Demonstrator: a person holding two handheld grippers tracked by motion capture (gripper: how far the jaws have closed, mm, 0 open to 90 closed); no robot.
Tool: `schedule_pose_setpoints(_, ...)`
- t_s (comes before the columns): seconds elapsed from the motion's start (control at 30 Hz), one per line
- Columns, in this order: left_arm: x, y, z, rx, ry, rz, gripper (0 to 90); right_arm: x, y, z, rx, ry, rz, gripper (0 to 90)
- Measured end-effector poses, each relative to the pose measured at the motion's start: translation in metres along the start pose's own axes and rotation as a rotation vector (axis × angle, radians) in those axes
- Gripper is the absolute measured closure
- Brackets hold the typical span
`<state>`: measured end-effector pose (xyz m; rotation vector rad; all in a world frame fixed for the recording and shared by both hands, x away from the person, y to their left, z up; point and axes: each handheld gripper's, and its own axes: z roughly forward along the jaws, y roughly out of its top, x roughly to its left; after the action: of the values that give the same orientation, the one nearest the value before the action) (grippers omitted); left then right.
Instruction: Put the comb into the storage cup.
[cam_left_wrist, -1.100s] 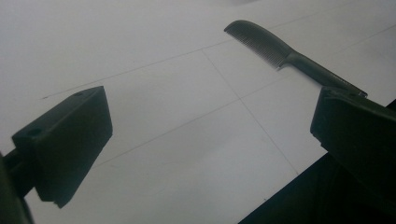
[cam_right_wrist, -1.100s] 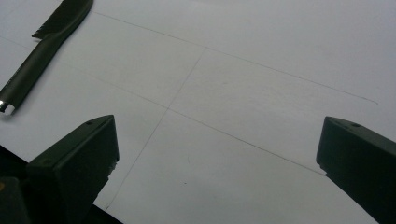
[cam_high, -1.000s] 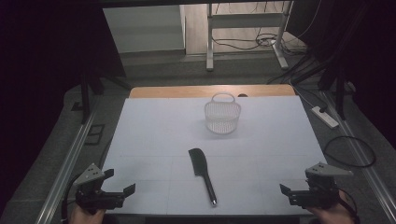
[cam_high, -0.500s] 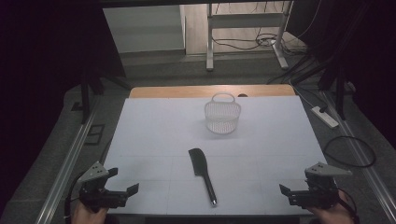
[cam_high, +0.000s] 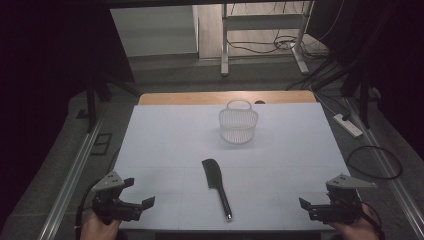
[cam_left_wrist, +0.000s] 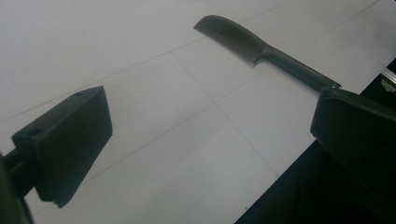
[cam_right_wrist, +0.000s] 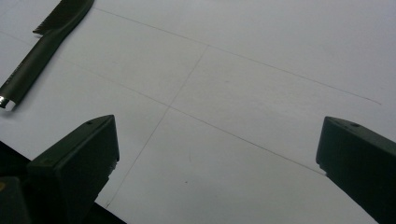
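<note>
A dark comb (cam_high: 216, 184) with a long handle lies flat near the front middle of the white table (cam_high: 165, 140). It also appears in the left gripper view as the comb (cam_left_wrist: 261, 49) and in the right gripper view as the comb (cam_right_wrist: 42, 44). A small white mesh basket (cam_high: 238, 125) with a handle stands upright farther back at the middle. My left gripper (cam_high: 140, 192) is open at the front left corner, holding nothing. My right gripper (cam_high: 303, 202) is open at the front right corner, also holding nothing. Both sit well apart from the comb.
The wooden table edge (cam_high: 200, 97) runs along the back. A power strip (cam_high: 348, 125) and a looped cable (cam_high: 372, 162) lie on the floor at the right. Metal rails (cam_high: 70, 175) flank the table. A metal frame (cam_high: 260, 35) stands behind.
My left gripper has crept a little to the right and forward over the table's front left corner. The right gripper, comb and basket have stayed put.
</note>
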<state>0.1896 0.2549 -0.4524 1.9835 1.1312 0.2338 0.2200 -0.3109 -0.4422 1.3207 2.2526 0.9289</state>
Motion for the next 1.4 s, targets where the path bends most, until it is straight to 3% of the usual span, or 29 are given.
schedule_pose_setpoints(0.67,-0.009,0.016,0.019,0.029,0.019,0.035,0.0,0.001,0.000,0.000,-0.002,0.000,-0.007,0.0)
schedule_pose_setpoints(0.97,-0.014,0.025,0.031,0.033,-0.015,0.033,0.0,0.001,0.000,0.000,-0.005,0.000,-0.012,0.0)
schedule_pose_setpoints(1.4,-0.018,0.038,0.048,0.044,-0.035,0.063,0.0,0.002,0.000,0.000,-0.006,0.000,-0.017,0.0)
